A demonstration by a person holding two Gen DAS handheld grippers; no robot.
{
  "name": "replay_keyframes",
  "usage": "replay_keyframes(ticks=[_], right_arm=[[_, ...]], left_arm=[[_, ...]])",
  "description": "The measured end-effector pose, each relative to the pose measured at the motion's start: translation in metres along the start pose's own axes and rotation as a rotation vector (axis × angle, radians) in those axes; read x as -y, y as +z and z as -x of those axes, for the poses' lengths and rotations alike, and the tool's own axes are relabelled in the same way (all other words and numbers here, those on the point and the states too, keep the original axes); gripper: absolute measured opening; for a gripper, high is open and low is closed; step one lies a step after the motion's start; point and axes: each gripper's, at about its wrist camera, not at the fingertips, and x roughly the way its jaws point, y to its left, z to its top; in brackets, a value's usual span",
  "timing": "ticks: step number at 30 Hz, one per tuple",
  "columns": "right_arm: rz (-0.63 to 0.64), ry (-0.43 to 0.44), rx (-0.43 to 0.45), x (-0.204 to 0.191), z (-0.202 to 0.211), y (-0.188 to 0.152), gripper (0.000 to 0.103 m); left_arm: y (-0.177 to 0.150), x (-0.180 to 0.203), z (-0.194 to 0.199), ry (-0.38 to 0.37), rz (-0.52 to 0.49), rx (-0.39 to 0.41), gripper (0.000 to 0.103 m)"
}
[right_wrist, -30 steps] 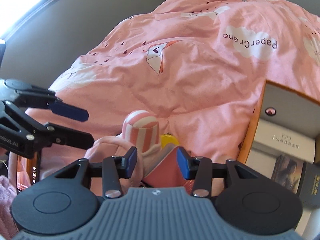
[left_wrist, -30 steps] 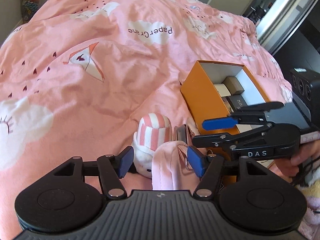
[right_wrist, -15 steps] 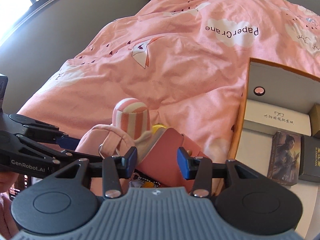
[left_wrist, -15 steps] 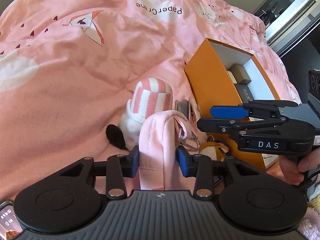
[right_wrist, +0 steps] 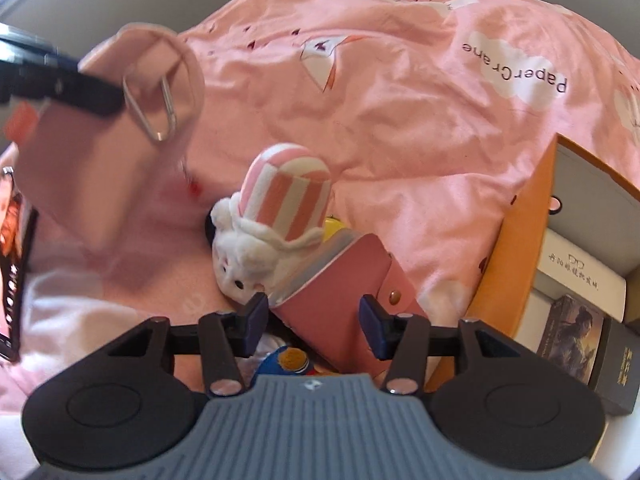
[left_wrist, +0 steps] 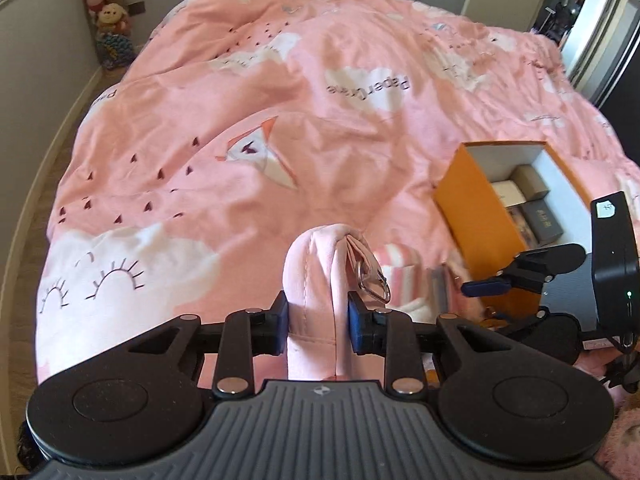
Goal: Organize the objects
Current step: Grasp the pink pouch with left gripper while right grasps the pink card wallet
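My left gripper (left_wrist: 316, 326) is shut on the strap of a pale pink fabric bag (left_wrist: 316, 280) with a metal carabiner (left_wrist: 372, 280), and holds it up off the bed. The bag also shows in the right wrist view (right_wrist: 120, 120), raised at the upper left. My right gripper (right_wrist: 312, 320) is open, its jaws on either side of a pink wallet (right_wrist: 340, 300) without touching it. A plush toy with a pink-and-white striped hat (right_wrist: 276, 216) leans on the wallet. An open orange box (left_wrist: 480, 208) holding several small boxes stands to the right.
A pink "Paper Crane" duvet (left_wrist: 280, 120) covers the bed. A blue and orange plush (right_wrist: 286, 360) lies under my right gripper. A phone or card edge (right_wrist: 12, 264) shows at the far left. Stuffed toys (left_wrist: 108, 12) stand in the far corner by the wall.
My left gripper closed on the pink bag's strap and lifted it up and to the left. My right gripper came down lower around the pink wallet, still open.
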Motion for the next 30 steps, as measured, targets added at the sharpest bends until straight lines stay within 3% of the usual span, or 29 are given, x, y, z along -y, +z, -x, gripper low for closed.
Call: replay_keyframes(ticks=[11,19,24,30], right_arm=[[0.124,-0.110,-0.074,-0.015,-0.038,0.007,0.067],[0.083,-0.116,-0.017,0.000,-0.020,0.018,0.035],[0.025,-0.146,0.019,0.020,-0.016,0.035,0.026],[0.035,-0.145,-0.050,0.030,-0.041,0.049,0.027]], left_arm=[[-0.007,-0.027,-0.042,0.056,0.035,-0.107,0.032],[-0.006,-0.025,-0.044,0.056,0.037,-0.111,0.032],[-0.005,-0.022,-0.047,0.064,0.038,-0.100,0.032],[-0.003,-0.020,-0.058,0.085,0.040,-0.128,0.035]])
